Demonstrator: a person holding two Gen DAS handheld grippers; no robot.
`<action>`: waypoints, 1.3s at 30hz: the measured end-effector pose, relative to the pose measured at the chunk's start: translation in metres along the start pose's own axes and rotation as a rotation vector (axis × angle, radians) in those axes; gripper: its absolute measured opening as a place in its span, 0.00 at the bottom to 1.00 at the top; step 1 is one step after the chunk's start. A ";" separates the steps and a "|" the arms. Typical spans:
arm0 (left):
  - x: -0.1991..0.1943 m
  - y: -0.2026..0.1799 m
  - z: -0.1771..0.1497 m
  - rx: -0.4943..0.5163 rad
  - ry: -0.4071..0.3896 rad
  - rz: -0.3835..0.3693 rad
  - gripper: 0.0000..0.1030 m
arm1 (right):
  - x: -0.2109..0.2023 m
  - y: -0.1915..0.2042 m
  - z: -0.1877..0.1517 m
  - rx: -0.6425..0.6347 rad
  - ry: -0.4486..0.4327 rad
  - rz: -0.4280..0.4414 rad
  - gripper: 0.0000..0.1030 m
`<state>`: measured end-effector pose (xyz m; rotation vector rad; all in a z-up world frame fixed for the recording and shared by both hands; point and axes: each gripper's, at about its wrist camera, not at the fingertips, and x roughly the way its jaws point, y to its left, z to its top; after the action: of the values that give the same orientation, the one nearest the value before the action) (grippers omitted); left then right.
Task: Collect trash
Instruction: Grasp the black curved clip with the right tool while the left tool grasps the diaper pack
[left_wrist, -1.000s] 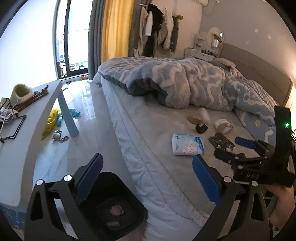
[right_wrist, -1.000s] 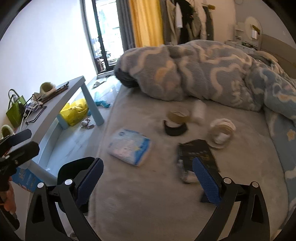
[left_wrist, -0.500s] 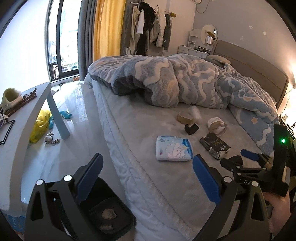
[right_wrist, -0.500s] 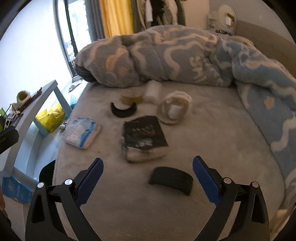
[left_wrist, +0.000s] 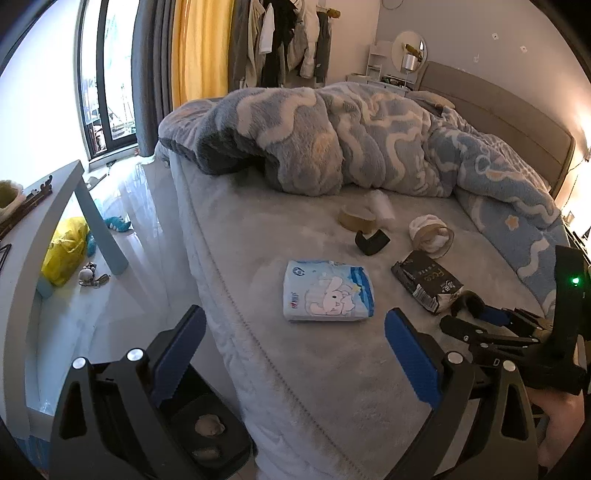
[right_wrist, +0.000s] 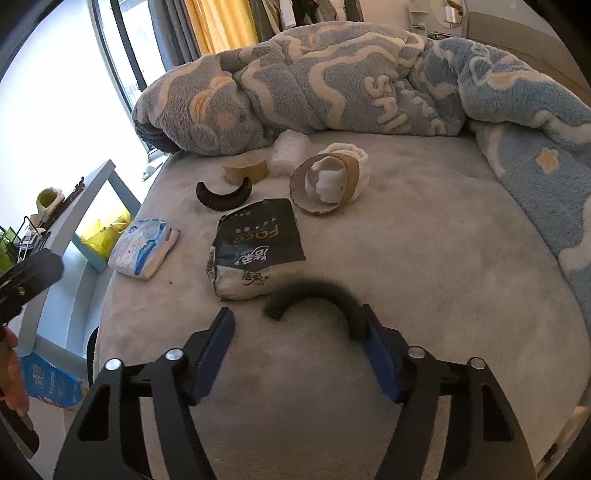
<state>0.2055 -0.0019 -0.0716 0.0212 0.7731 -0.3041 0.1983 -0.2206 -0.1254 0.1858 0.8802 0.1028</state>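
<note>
The right tool (right_wrist: 299, 343) is closing around a black curved piece (right_wrist: 317, 295) that lies on the bed (right_wrist: 443, 277) just in front of the dark wrapper (right_wrist: 258, 243); one end touches the right pad, the other pad is still clear, so no grip is made. The piece looks light and fairly stiff, likely to spring or slide on the plush cover, and is best pinched across one leg of its arc. The left tool (left_wrist: 295, 354) stands wide and empty above the black bin (left_wrist: 207, 435) at the bedside.

Right claw (right_wrist: 299, 332) closing; left claw (left_wrist: 291, 339) spread wide.
</note>
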 end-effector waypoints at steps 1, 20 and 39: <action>0.002 -0.001 0.000 -0.002 0.003 -0.001 0.96 | 0.000 -0.001 0.001 -0.005 0.002 0.004 0.63; 0.051 -0.021 0.009 -0.015 0.057 0.002 0.96 | -0.005 -0.018 0.014 -0.077 0.002 0.055 0.45; 0.084 -0.026 0.006 -0.015 0.125 -0.006 0.77 | -0.035 -0.020 0.054 -0.059 -0.130 0.173 0.45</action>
<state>0.2587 -0.0498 -0.1224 0.0233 0.8992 -0.3048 0.2187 -0.2528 -0.0693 0.2110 0.7296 0.2750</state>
